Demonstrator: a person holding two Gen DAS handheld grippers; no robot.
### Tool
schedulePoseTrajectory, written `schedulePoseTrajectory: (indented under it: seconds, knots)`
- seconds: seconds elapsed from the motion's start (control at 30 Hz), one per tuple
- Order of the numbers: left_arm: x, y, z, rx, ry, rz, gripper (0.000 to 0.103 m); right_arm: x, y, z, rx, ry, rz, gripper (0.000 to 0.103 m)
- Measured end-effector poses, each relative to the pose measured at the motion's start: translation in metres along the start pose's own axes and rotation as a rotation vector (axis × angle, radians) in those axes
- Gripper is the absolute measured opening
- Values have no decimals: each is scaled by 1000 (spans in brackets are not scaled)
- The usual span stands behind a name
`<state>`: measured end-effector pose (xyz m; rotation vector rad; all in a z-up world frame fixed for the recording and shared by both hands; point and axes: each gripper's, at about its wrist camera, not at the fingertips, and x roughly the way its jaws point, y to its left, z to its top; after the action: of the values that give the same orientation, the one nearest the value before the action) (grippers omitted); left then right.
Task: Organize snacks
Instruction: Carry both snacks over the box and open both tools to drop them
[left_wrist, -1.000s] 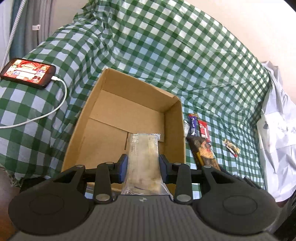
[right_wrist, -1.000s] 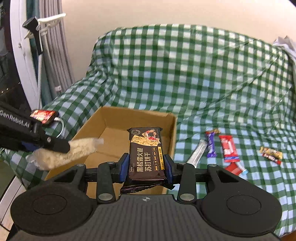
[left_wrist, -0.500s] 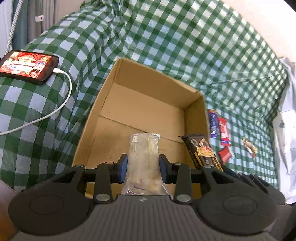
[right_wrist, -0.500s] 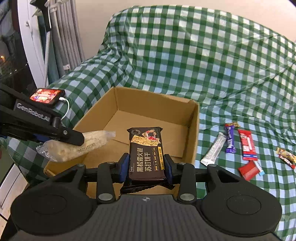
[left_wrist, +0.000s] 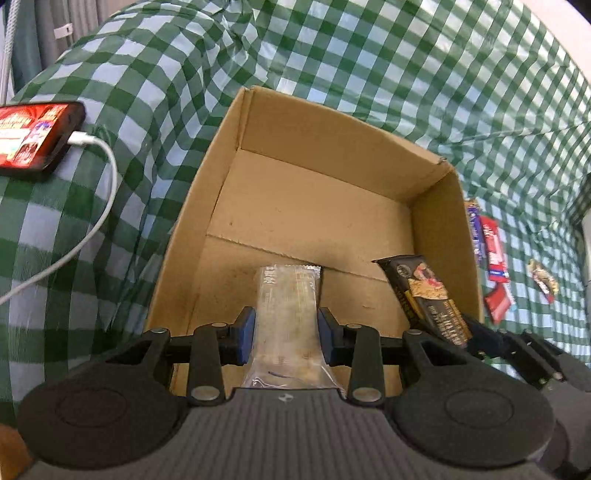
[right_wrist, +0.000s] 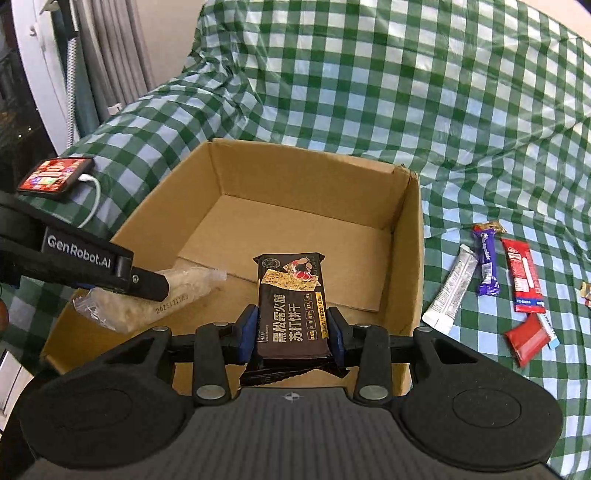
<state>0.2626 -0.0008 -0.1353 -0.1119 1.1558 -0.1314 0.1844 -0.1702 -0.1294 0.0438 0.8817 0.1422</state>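
Phone (right_wrist: 55, 178) on a white cable lies far left on the checked cloth (right_wrist: 369, 92). Left gripper (left_wrist: 285, 329) pinches a clear-wrapped pale snack (left_wrist: 286, 314) over the cardboard box (right_wrist: 408, 258). Right gripper (right_wrist: 291, 330) pinches a black cracker pack (right_wrist: 291, 302) above the same box. Loose snack bars (right_wrist: 487, 266) lie on the cloth to the right.

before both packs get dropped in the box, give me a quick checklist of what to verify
1. Left gripper jaws clamped on the clear cracker pack: ok.
2. Right gripper jaws clamped on the black biscuit pack: ok.
3. Both packs over the cardboard box opening: ok.
4. Box floor free of other snacks: ok.
5. Packs apart from each other: ok.
6. Packs close to the box floor: cannot tell.
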Motion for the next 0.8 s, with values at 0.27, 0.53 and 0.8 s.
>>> schedulePoseTrajectory:
  seconds: [0.27,0.53,0.8]
  knots:
    - [-27,1,7,37,-127,71,103,-12,-11,19,64,-46,-11,88]
    - [-79,14,-72,-23,-99,99,103,-78,-1,-33,111,-4,-26,95]
    - [-147,4,-129,25,-222,133,103,-153,36,-75,87,-108,-48,99]
